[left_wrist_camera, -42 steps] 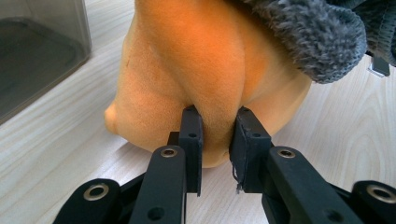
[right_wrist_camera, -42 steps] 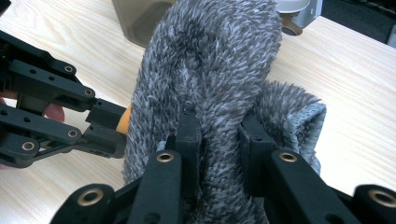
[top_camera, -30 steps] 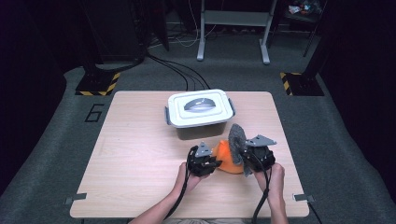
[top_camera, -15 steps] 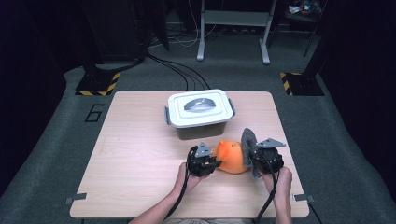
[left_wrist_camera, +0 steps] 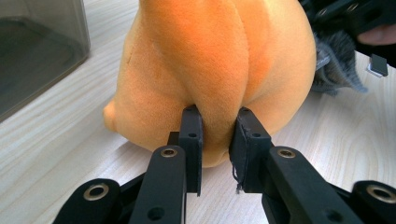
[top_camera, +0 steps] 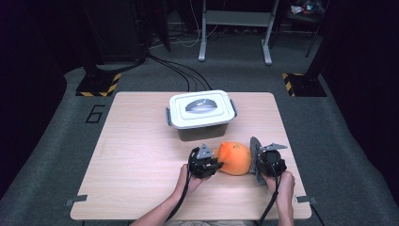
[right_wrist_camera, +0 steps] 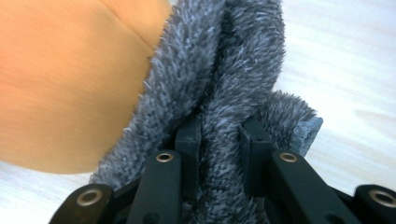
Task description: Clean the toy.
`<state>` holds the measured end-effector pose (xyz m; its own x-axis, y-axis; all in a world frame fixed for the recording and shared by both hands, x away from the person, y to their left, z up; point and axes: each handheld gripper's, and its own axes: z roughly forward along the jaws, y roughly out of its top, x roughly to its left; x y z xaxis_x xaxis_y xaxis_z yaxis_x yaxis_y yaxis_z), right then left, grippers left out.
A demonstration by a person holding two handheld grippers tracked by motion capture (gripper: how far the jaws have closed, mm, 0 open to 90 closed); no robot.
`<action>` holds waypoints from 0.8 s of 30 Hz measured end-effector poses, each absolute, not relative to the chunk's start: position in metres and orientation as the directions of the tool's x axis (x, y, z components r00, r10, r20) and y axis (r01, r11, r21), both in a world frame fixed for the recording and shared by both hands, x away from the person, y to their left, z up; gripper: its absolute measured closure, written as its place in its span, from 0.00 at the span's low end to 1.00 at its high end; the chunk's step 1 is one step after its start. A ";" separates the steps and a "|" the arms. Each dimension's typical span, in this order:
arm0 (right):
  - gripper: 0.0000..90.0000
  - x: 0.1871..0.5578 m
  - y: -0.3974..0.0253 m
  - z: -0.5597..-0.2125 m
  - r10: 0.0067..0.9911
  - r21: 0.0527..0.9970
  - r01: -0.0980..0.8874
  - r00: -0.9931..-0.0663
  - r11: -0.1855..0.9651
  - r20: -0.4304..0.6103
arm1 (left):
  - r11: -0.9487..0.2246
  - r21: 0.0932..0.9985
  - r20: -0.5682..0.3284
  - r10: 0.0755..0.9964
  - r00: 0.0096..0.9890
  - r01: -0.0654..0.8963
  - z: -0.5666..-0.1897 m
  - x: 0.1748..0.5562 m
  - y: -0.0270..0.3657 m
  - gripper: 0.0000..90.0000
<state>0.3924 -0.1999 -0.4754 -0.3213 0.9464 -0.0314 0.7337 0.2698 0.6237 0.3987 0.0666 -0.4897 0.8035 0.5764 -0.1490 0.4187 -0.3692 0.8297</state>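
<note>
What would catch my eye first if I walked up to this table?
Probably the bright orange plush toy lying on the near right part of the wooden table, its grey fluffy part at the right. The left gripper pinches an orange fold, the right gripper the grey fluff. Behind it stands a lidded grey box.

Both grippers are matte black w/ two blocky jaws each. The left gripper (left_wrist_camera: 215,135) has flat arms w/ brass-ringed screw holes (one per arm near the jaw, more lower down), same on the right gripper (right_wrist_camera: 218,135). From the high view, each carries a grey three-cornered plate on top, and a black cable trails back along each forearm. Forearms bare, no sleeves visible.
</note>
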 end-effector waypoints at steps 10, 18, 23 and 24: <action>0.81 0.391 -0.210 -0.478 0.952 0.625 0.741 -0.306 0.245 -0.011 | -0.370 0.829 -0.144 0.583 0.800 0.419 -0.490 0.400 0.069 0.84; 0.81 0.372 -0.216 -0.441 0.952 0.715 0.658 -0.304 0.237 -0.035 | -0.367 0.829 -0.147 0.586 0.797 0.422 -0.491 0.401 0.070 0.84; 0.81 0.359 -0.213 -0.419 0.939 0.768 0.591 -0.342 0.246 -0.038 | -0.367 0.830 -0.145 0.586 0.797 0.421 -0.491 0.401 0.069 0.84; 0.81 0.357 -0.212 -0.415 0.934 0.777 0.577 -0.354 0.251 -0.039 | -0.367 0.830 -0.145 0.586 0.797 0.420 -0.491 0.401 0.069 0.84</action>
